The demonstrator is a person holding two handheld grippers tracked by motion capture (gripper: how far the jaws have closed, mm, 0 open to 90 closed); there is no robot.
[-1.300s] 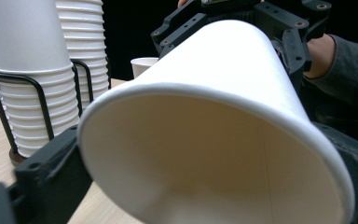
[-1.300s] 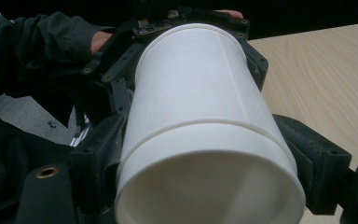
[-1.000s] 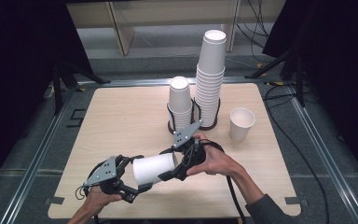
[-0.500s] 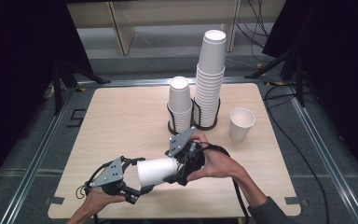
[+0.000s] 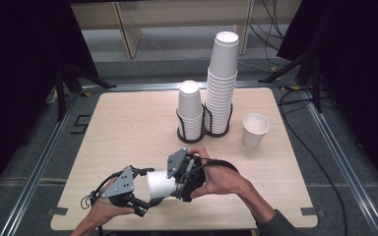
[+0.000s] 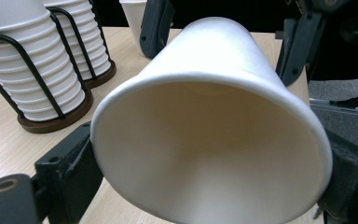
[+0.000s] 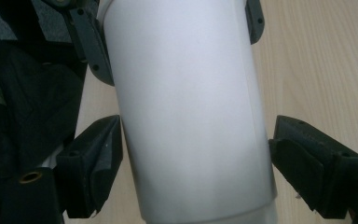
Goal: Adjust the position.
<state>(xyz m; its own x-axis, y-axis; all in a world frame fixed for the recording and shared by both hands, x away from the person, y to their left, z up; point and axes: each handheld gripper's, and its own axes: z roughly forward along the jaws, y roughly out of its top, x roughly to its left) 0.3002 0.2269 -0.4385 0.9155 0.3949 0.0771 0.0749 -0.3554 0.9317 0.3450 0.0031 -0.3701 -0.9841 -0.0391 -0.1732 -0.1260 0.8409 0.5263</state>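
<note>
A single white paper cup (image 5: 160,184) lies on its side between the two grippers above the desk's (image 5: 128,128) near edge, its long axis running along that edge. Its open mouth points toward the left gripper (image 6: 205,186), whose fingers clench the rim. The closed base points toward the right gripper (image 7: 196,172); its fingers flank the wall, released, just apart.

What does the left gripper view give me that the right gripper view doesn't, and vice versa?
Left gripper view: the open mouth and inside of the paper cup, two racked cup stacks, a loose cup behind. Right gripper view: the cup's outer wall down to its base. Both: that cup between the view's own jaws, the other gripper's jaws farther along it, the wooden table.
</note>
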